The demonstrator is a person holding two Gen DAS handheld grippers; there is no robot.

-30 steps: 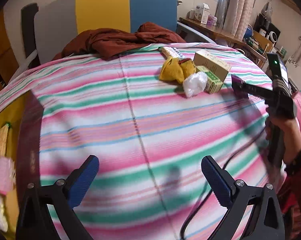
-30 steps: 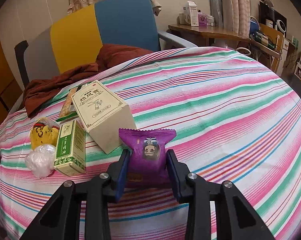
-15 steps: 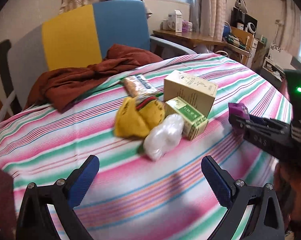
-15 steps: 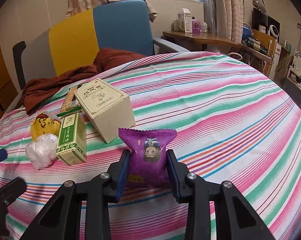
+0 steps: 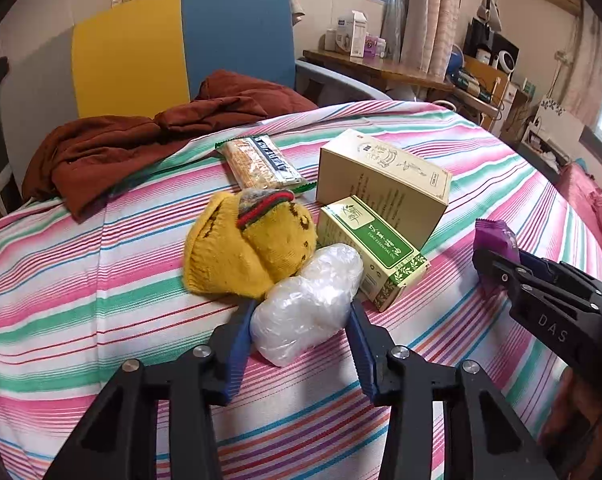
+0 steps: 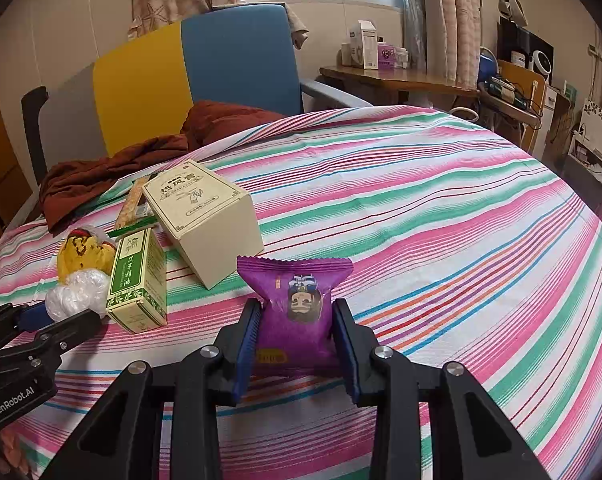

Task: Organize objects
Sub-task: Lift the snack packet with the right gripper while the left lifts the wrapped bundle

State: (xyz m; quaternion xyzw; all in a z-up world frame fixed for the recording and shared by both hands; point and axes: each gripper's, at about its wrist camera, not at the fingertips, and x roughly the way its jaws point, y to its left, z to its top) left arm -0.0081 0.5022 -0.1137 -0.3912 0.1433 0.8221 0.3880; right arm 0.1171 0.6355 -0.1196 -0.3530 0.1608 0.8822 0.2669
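Left gripper swung from bare striped cloth to the pile; jaws, wide before, closing around the clear plastic bundle.

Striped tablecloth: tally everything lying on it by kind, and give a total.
Boxes: 2, beige box and green box
Snack packets: 2, cracker packet and purple packet
Yellow knit item: 1
Clear plastic bundle: 1
Brown garment: 1
Total: 7

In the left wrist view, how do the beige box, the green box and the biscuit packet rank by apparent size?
1. beige box
2. green box
3. biscuit packet, though it lies farther from the camera, so second and third are unsure.
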